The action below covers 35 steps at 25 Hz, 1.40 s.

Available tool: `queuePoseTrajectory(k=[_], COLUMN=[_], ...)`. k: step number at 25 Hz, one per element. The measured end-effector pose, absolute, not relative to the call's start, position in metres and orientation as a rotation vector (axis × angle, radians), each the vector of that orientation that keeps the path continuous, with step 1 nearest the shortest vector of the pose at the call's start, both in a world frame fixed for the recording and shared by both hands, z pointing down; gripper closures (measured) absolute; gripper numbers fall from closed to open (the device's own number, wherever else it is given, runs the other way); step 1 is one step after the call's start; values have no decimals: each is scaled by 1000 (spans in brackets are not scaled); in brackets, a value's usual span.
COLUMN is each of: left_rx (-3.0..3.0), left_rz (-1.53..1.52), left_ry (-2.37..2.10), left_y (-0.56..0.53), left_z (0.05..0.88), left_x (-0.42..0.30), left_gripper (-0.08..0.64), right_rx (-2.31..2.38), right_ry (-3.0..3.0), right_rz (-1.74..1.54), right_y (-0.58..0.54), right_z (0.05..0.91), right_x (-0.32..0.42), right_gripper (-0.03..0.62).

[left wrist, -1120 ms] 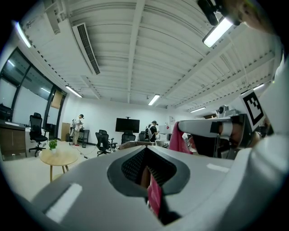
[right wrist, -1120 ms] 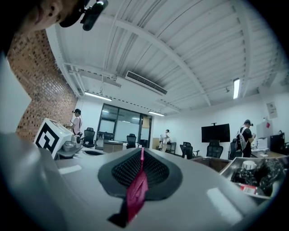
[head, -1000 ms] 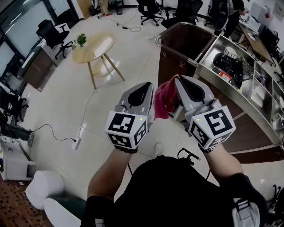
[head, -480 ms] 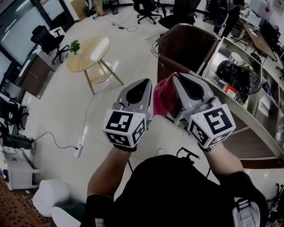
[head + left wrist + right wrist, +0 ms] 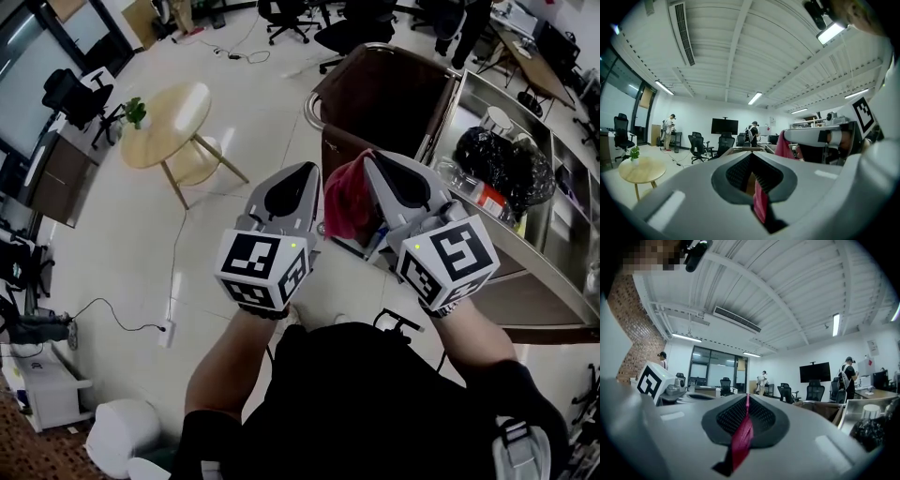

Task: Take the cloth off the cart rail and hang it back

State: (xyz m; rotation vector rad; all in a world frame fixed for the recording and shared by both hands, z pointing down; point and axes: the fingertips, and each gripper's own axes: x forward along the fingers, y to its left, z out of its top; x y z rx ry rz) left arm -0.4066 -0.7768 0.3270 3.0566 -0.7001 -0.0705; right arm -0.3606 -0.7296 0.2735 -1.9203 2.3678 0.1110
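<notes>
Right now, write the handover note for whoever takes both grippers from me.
Left gripper: shut on the cloth.
Right gripper: shut on the same cloth.
Cloth: red, bunched in the air between the two grippers, not touching the cart rail.
Done: cloth is off the rail.
Left: bring it to the rail, drape it over, then open both grippers.

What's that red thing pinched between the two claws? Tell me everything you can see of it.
It is a soft, reddish-pink cloth, crumpled into hanging folds rather than spread flat. The left gripper and the right gripper each clamp a thin edge of it, so it bunches between them in the air. It hangs just in front of the brown cart and seems clear of it.
</notes>
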Motion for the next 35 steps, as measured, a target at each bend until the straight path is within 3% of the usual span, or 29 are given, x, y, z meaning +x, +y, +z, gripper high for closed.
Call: queuePoseTrajectory(k=[17, 35], left_rx=[3080, 3044], left_rz=[-73, -63], left_ry=[-214, 61], left_y=[-862, -866], left_z=[300, 303], left_x=[-437, -440], left_gripper=[558, 558], right_rx=[-2292, -2510], right_ry=[2077, 1885], right_rz=[39, -28], right_y=[-804, -808], right_z=[258, 265], right_x=[-403, -413], right_gripper=[580, 580])
